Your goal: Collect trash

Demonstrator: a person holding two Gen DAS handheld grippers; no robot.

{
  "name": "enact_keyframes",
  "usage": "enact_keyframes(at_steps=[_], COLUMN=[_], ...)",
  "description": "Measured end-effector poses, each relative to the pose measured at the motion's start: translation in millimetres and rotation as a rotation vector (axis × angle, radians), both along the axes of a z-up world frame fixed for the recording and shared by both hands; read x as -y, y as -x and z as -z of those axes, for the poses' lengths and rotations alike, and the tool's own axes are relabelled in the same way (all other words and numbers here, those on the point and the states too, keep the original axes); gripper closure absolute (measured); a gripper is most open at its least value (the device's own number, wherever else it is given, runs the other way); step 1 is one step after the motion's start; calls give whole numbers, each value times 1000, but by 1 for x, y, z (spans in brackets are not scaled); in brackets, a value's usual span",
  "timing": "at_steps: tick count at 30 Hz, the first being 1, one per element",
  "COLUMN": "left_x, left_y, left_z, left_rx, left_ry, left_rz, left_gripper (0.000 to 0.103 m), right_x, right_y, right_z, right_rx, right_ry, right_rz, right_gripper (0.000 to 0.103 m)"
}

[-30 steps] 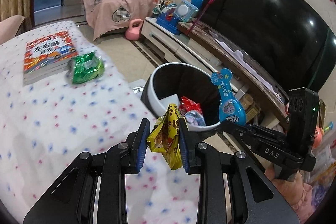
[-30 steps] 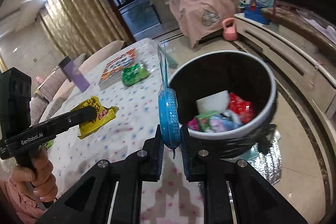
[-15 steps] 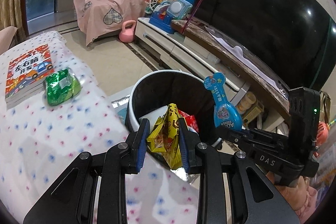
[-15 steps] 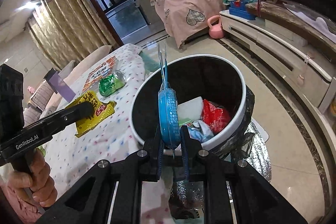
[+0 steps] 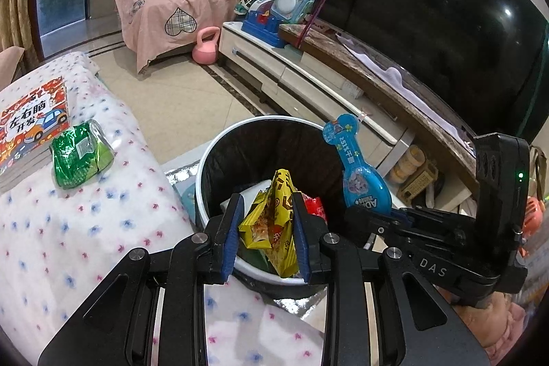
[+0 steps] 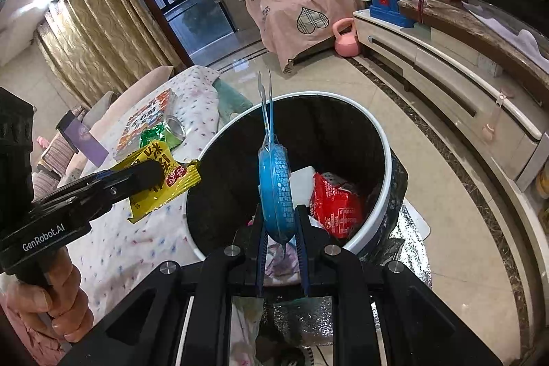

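My left gripper point(image 5: 267, 222) is shut on a crumpled yellow snack wrapper point(image 5: 274, 225), held over the near rim of the white-rimmed black trash bin point(image 5: 219, 153). My right gripper point(image 6: 280, 232) is shut on a blue bone-shaped plastic package point(image 6: 274, 184), which stands upright above the bin point(image 6: 384, 167). The left wrist view shows that blue package point(image 5: 360, 174) over the bin's right rim. In the right wrist view the yellow wrapper point(image 6: 161, 180) hangs at the bin's left edge in the left gripper point(image 6: 151, 174). A red packet point(image 6: 338, 204) and white paper lie inside the bin.
A green foil bag point(image 5: 80, 158) and a picture book point(image 5: 32, 122) lie on the dotted tablecloth point(image 5: 68, 246) to the left. A low TV cabinet point(image 5: 308, 81) with toys, a big TV point(image 5: 446, 16) and a pink kettlebell point(image 5: 206, 45) stand beyond the bin.
Both grippers have moved from over the table towards the bin. The yellow wrapper and the blue package now hang over its opening, still gripped.
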State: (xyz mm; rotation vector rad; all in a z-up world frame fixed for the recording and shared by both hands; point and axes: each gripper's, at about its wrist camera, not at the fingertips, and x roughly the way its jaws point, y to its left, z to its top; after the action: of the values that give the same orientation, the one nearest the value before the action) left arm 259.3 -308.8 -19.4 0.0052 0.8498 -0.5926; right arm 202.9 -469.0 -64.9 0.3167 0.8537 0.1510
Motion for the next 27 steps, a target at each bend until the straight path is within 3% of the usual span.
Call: enact_keyframes(at_steps=[5,7,10,12,15,22,25,27], left_x=[4,4,3,3,0,-21,-35,-47], left_y=[-5,-8,-8,-8,-6,0,8,18], left_z=[4,6,6,5,2,-6,-8,-8], left_rx=[-9,-21,-26,-22,-15,-5,1,6], left_ry=[-11,-12,1,-5,0,14,24,35], left_rz=[-8,-11,-14,-20,-22,-54,-72,-87], left_gripper=[74,58,48,38,35,29,28,26], right_x=[1,2,4,6,7,5,2,-3], right_y=[-6,-8,-11,-13,-11,2,9,18], right_z=[1,1,1,1,0,-6,-10,-14], right_rx=[-10,-13,-13,-14,-5,32,56,83], right_ry=[16,20,27,14,7,-26,-33,-37], right_rz=[6,10,18,23,33,45,53,66], right_gripper=[88,88,84,75,59,53,45,31])
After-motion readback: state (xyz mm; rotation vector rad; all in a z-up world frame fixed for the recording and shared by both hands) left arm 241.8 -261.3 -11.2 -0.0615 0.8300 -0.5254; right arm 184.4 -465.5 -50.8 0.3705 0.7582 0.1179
